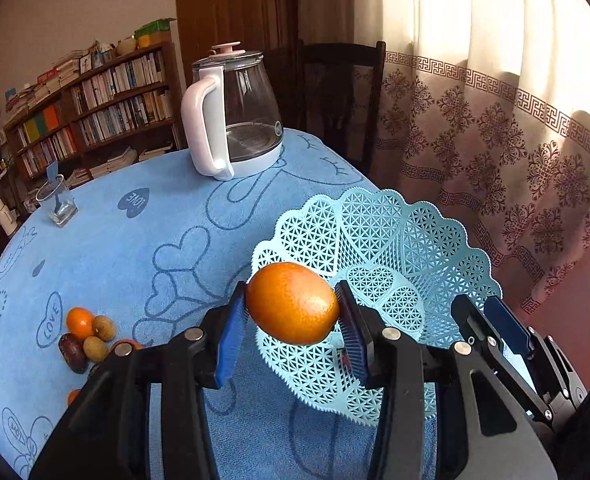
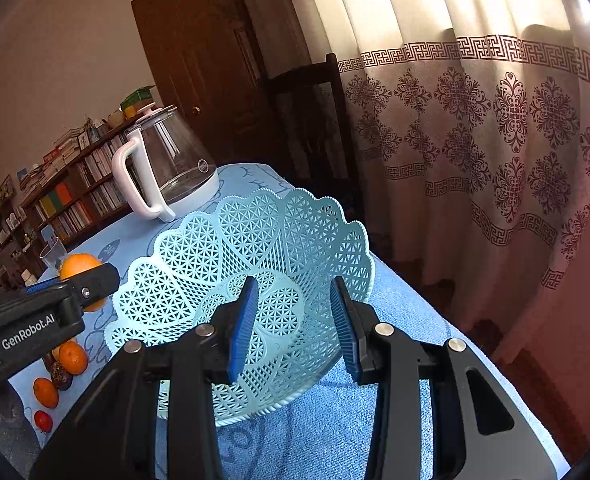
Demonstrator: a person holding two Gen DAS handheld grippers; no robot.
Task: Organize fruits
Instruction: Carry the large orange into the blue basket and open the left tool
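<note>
My left gripper (image 1: 293, 306) is shut on an orange (image 1: 292, 303) and holds it in the air at the near left rim of a light blue lattice basket (image 1: 391, 236). The orange also shows in the right wrist view (image 2: 79, 266), behind the left gripper's finger. My right gripper (image 2: 295, 322) is open and empty, its fingers above the basket (image 2: 199, 240), whose inside looks empty. It shows in the left wrist view (image 1: 495, 328) at the basket's right rim. A pile of small fruits (image 1: 87, 334) lies on the cloth to the left, also seen in the right wrist view (image 2: 61, 372).
A glass kettle with a white handle (image 1: 231, 116) stands at the table's far side. A small glass (image 1: 57, 200) stands at the far left. The table has a blue cloth (image 1: 135, 248). A dark chair (image 1: 335, 92) and a curtain (image 1: 495, 120) are behind the table.
</note>
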